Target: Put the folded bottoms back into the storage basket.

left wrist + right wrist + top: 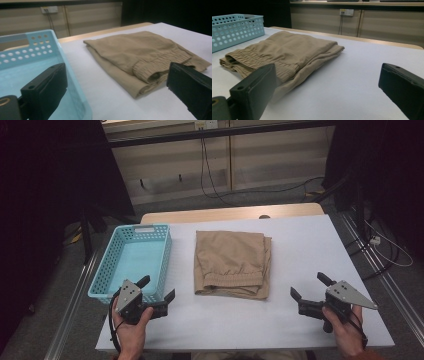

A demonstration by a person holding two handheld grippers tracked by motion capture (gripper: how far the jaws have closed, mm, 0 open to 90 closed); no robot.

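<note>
At the table's left, in the high view, a turquoise basket [102, 277] stands with its long side running away from the person. The left gripper [159, 289] hovers over the basket's near right corner, jaws wide apart and holding nothing. Its own view adds what the high one lacks — the basket's perforated wall [30, 51] seen close and the gathered waistband of the folded tan trousers [140, 50] facing the camera. The trousers lie mid-table, near the basket but not touching it, with a strip of bare white table [300, 235] between. To their right the tabletop is open as far as the right edge. There the right gripper [310, 287] sits near the front edge, well apart from the trousers, jaws spread wide and empty — its view shows the trousers' far fold [287, 47] and the wooden strip along the far table edge [374, 41].
</note>
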